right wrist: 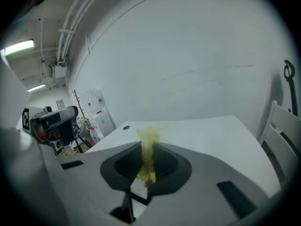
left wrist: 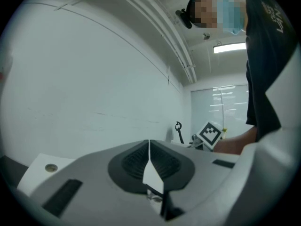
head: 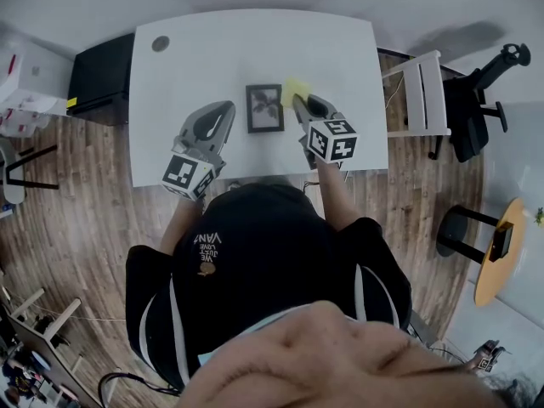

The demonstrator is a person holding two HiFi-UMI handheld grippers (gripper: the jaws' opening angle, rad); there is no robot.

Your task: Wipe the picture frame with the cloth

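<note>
Picture frame (head: 264, 108): dark-rimmed, lying flat on the white table (head: 204, 49) near the edge closest to the person. Its long axis runs away from the person.

Cloth (right wrist: 148, 142): yellow and bunched, just off the frame's far right corner. Whether it touches the rim there cannot be made out from the head view.

Right gripper (right wrist: 146, 163): just right of the frame, jaws pinching the cloth, a tuft standing up past the tips. It is the nearer of the two to the frame and the one carrying the wiping material.

Left gripper (left wrist: 149, 160): just left of the frame, jaws pressed together with nothing between them, and raised off the table.

Next move, as a judgement: the frame lies left of the cloth, so the wipe calls for a short leftward carry onto the glass, then strokes along the long axis. The left gripper is placed to steady the near left edge.
</note>
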